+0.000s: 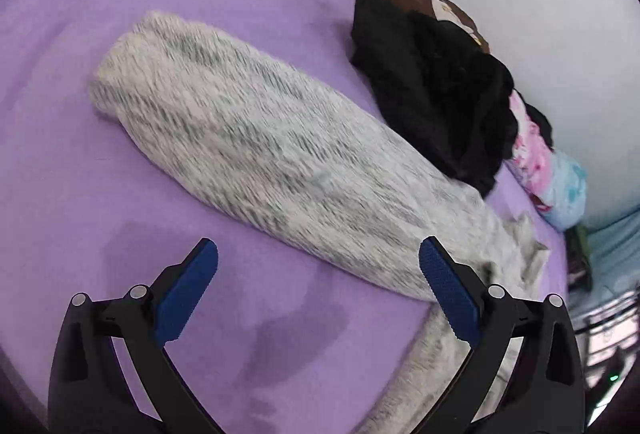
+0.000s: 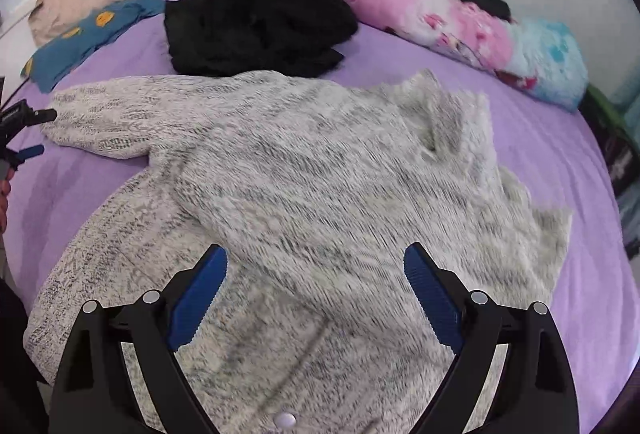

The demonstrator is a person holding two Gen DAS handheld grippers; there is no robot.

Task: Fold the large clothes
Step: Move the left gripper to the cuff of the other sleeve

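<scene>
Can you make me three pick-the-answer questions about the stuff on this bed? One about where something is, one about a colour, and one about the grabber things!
1. Where is the black pile?
A. behind the sweater
B. on the floor
C. in a box

2. What colour is the sheet?
A. green
B. purple
C. red

3. How do the right gripper jaws stand?
A. shut on the sweater
B. shut, empty
C. open, empty

Answers: 1 A, it lies past the sweater, toward the wall. 2 B, the bare sheet is purple. 3 C, nothing sits between the wide pads.

Grey knit sweater (image 2: 304, 170) motion-blurred, its hem cut off below; pink-blue quilt (image 2: 460, 22) partly behind black garment (image 2: 260, 22).
</scene>
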